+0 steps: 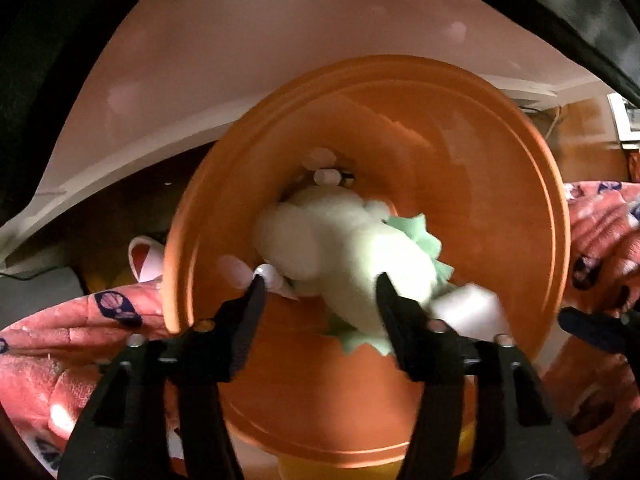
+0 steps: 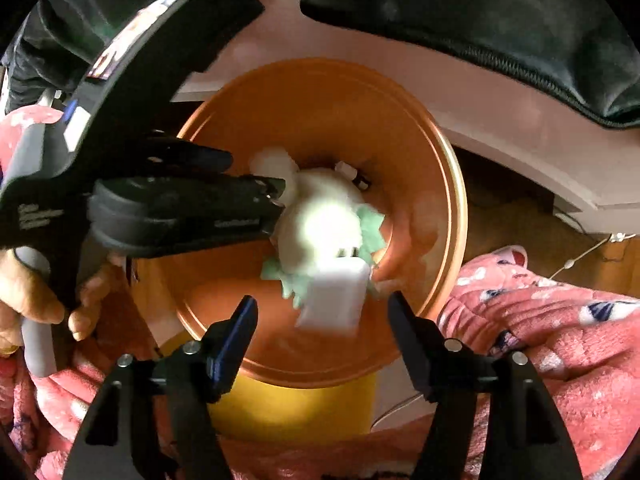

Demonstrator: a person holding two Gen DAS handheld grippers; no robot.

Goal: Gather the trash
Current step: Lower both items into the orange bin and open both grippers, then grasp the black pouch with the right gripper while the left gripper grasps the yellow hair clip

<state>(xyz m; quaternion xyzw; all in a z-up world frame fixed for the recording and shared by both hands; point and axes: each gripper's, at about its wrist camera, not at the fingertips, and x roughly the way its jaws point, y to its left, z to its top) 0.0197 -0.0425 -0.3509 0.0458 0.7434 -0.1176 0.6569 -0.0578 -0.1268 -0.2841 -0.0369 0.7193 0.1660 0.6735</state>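
Observation:
An orange bin [image 1: 460, 152] fills both views, seen from above; it also shows in the right wrist view [image 2: 420, 184]. Inside lie white crumpled paper [image 1: 320, 232], a green jagged-edged scrap [image 1: 420, 232] and small white bits. A white block [image 2: 336, 296] is blurred over the bin mouth, free of both grippers. My left gripper [image 1: 320, 280] is open above the bin, its fingers on either side of the white paper. My right gripper [image 2: 322, 304] is open at the bin's near rim. The left gripper [image 2: 276, 200] shows from the side in the right wrist view.
A pink patterned blanket [image 2: 540, 332] lies around the bin on both sides. A pale wall or furniture edge [image 1: 240, 40] stands behind. Dark cloth [image 2: 480, 20] hangs at the top. A yellow base [image 2: 288, 408] shows under the bin.

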